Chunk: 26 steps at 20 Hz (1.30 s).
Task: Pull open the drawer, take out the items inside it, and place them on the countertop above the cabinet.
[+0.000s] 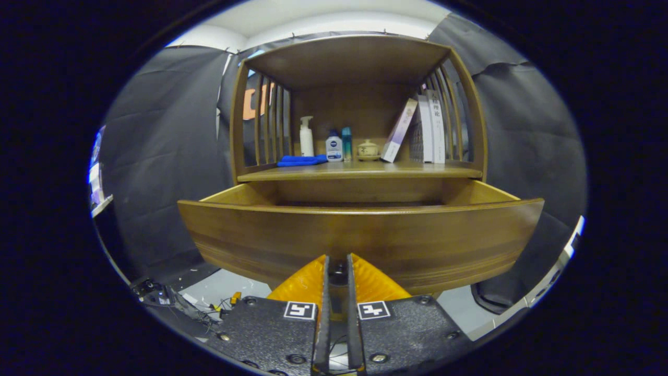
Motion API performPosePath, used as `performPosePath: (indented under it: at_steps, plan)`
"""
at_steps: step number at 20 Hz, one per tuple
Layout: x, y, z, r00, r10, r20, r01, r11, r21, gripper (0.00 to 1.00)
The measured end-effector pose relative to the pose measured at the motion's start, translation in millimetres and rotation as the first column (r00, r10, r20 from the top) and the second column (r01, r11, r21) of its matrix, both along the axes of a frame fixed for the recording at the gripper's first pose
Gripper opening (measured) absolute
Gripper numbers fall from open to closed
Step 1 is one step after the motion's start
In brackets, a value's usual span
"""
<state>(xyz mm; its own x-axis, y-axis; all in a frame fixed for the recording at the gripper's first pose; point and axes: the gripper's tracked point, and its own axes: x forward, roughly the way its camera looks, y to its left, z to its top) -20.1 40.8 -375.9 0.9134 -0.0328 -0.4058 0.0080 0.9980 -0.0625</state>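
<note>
Countertop (pixel 360 170) with three bottles (pixel 334 146); claw (pixel 337 263) pinching drawer (pixel 360 235) knob.

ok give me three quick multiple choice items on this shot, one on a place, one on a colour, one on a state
1. Where is the blue cloth?
A. in the drawer
B. on the countertop, left of the bottles
C. on the floor

2. What colour is the spray bottle?
A. white
B. red
C. green

3. How does the drawer stand?
A. shut
B. taken out
C. pulled open

Answers: 1 B, the cloth lies on the countertop beside the bottles. 2 A, its body is white. 3 C, the front stands well out from the cabinet, with the claw nearly closed around its knob.
</note>
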Motion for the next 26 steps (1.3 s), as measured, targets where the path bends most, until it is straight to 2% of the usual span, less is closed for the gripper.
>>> performPosePath:
  at_steps: [1, 2, 3, 4, 6, 11, 14, 18, 19, 23, 26]
  plan:
    - [-10.5, 0.4, -1.2, 1.0, 0.011, 0.003, -0.011, 1.0, -0.02, 0.15]
    - [-17.1, -3.4, -0.7, 1.0, 0.017, 0.005, -0.017, 0.999, -0.051, 0.07]
    - [-23.0, -0.4, -3.4, 0.998, 0.055, -0.008, -0.055, 0.996, -0.063, 0.08]
    - [-27.8, -3.4, -1.4, 0.999, 0.052, -0.006, -0.052, 0.996, -0.078, 0.07]
    - [-26.0, 5.3, 12.1, 0.998, 0.069, 0.004, -0.069, 0.997, -0.031, 0.11]
    - [-2.3, 7.4, 63.8, 0.997, 0.08, -0.011, -0.079, 0.996, 0.047, 0.11]
    - [14.3, 3.8, 80.1, 0.995, 0.089, -0.053, -0.085, 0.993, 0.076, 0.27]
    - [37.0, -2.6, 86.0, 0.985, 0.112, -0.129, -0.105, 0.993, 0.061, 0.45]
    - [43.3, -3.2, 86.0, 0.982, 0.117, -0.151, -0.109, 0.992, 0.058, 0.46]
    - [68.5, -1.1, 83.0, 0.957, 0.153, -0.247, -0.142, 0.988, 0.062, 0.61]
    - [87.8, -9.0, 71.3, 0.929, 0.142, -0.342, -0.135, 0.99, 0.044, 0.71]
